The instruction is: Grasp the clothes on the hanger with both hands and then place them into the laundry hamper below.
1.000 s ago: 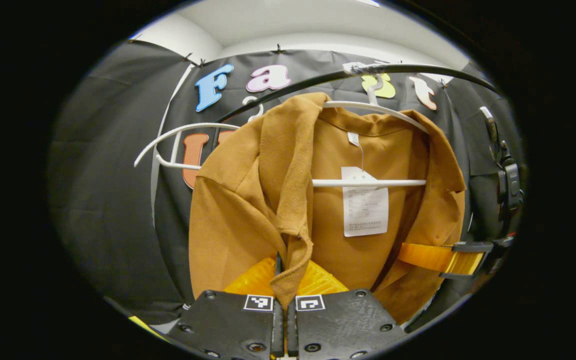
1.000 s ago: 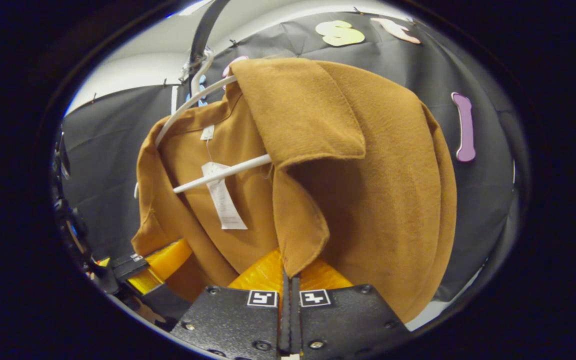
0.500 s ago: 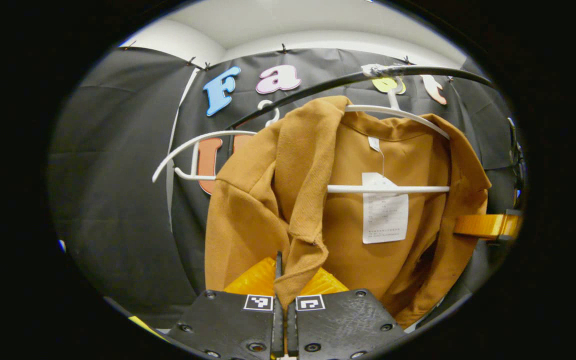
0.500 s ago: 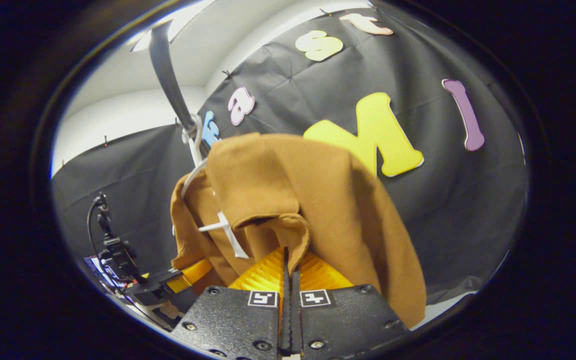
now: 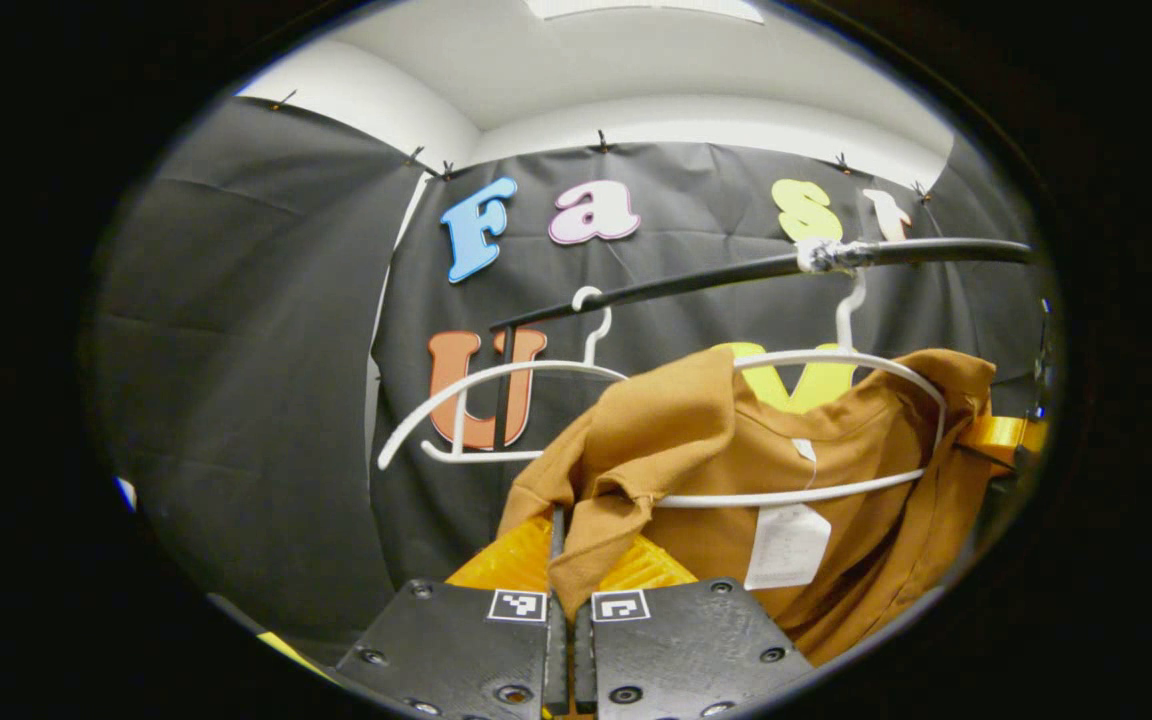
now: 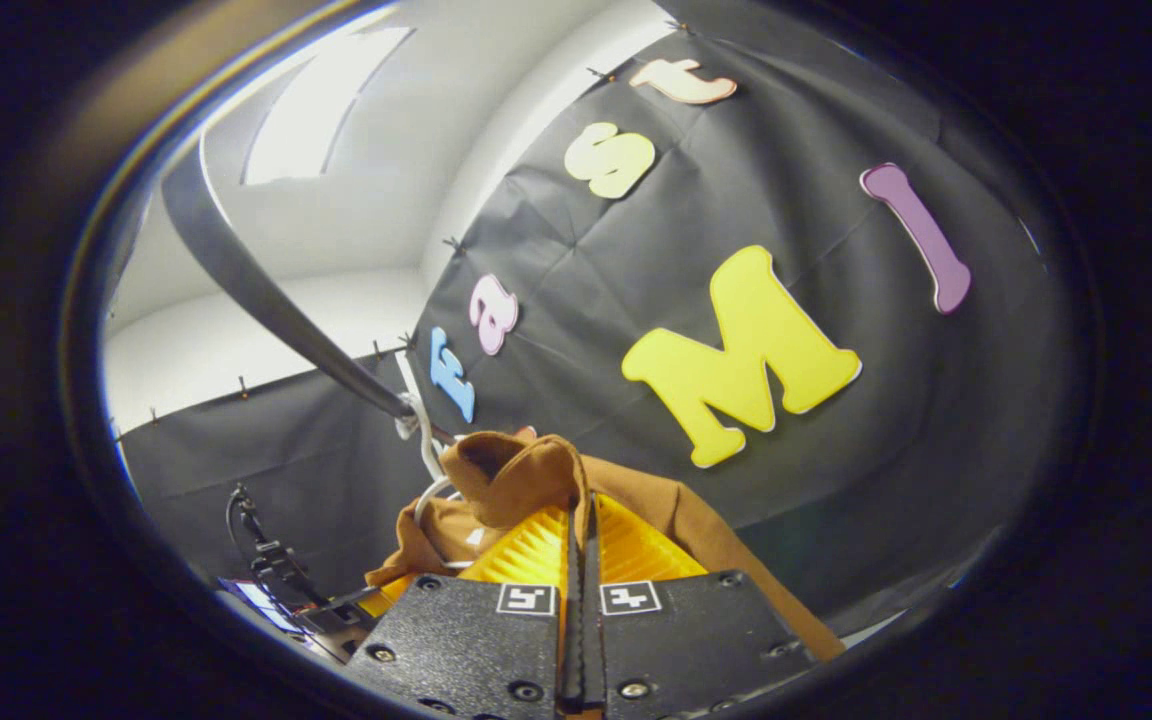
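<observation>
Left gripper view: left gripper (image 5: 561, 575) with ribbed yellow fingers pinched together on front edge of brown woven shirt (image 5: 836, 470). Shirt partly draped on white plastic hanger (image 5: 841, 360), which hooks over black horizontal rail (image 5: 696, 280); white paper tag (image 5: 786, 545) dangles inside. Second white hanger (image 5: 496, 385) hangs bare, left. Other gripper's yellow finger at shirt's far right. Right gripper view: right gripper (image 6: 581, 535) clamped on bunched shirt fabric (image 6: 516, 475) just below rail (image 6: 266, 300).

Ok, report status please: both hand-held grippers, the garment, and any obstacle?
Left hand-held gripper shut on brown shirt. Right hand-held gripper shut on it too. Shirt partly on white hanger, which hangs from black rail.
</observation>
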`<act>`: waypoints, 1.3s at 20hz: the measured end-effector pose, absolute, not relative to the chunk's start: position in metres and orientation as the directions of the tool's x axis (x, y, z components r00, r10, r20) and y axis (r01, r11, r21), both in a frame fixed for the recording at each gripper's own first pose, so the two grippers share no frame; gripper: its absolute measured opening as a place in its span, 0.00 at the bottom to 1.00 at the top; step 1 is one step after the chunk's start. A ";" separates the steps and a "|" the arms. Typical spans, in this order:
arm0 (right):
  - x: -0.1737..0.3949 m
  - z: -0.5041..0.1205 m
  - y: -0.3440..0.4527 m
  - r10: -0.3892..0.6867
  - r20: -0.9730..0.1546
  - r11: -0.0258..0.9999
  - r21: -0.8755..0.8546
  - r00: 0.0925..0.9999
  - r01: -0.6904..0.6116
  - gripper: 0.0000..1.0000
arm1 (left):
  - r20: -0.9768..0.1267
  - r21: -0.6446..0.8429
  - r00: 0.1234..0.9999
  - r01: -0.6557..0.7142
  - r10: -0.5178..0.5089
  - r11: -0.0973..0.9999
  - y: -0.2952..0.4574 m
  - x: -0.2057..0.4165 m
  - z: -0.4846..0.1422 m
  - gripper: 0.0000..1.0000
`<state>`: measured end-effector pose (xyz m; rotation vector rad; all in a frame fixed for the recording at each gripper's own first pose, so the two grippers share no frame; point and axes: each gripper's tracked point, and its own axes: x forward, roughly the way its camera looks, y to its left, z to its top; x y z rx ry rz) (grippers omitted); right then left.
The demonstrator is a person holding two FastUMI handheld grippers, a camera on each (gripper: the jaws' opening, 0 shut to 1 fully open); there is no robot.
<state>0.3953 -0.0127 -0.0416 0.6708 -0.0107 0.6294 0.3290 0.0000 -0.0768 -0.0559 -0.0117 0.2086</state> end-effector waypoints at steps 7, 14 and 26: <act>0.423 -0.032 -0.047 0.363 0.216 0.702 0.576 0.907 -0.418 0.03 | 0.054 -0.113 0.970 -0.229 0.237 0.967 0.035 0.330 -0.043 0.02; 0.441 -0.047 -0.059 0.289 0.114 0.804 0.510 0.951 -0.305 0.03 | 0.008 -0.130 0.973 -0.228 0.231 0.965 0.046 0.339 -0.052 0.03; 0.455 -0.099 -0.072 0.253 -0.062 0.827 0.531 0.965 -0.182 0.04 | -0.100 -0.264 0.974 -0.223 0.204 0.938 0.068 0.348 -0.086 0.03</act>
